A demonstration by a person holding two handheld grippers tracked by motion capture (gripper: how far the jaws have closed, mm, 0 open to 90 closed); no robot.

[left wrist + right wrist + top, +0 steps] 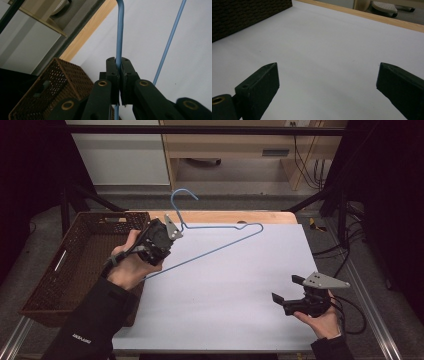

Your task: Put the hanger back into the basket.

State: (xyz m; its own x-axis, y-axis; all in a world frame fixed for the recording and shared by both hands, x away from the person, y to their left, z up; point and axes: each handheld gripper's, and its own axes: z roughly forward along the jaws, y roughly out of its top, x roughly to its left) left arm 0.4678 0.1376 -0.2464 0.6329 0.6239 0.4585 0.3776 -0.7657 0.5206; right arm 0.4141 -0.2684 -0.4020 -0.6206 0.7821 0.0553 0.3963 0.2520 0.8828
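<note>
Left gripper view shows the left gripper [119,67] pinching the blue wire hanger [120,32] between pressed-together jaws. High view puts that gripper at left centre, the hanger raised over the white sheet [225,290] with its hook toward the top, beside the wicker basket [75,265]. At lower right, the right gripper [287,290] sits spread wide, holding nothing.

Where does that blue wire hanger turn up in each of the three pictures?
High view: the blue hanger lies upper middle, its left end clamped in the left gripper.
Left gripper view: its wire rises from between the shut jaws, a second strand to the right.
Right gripper view: I do not see it between the open jaws.
Shared landmark: the brown wicker basket.
</note>
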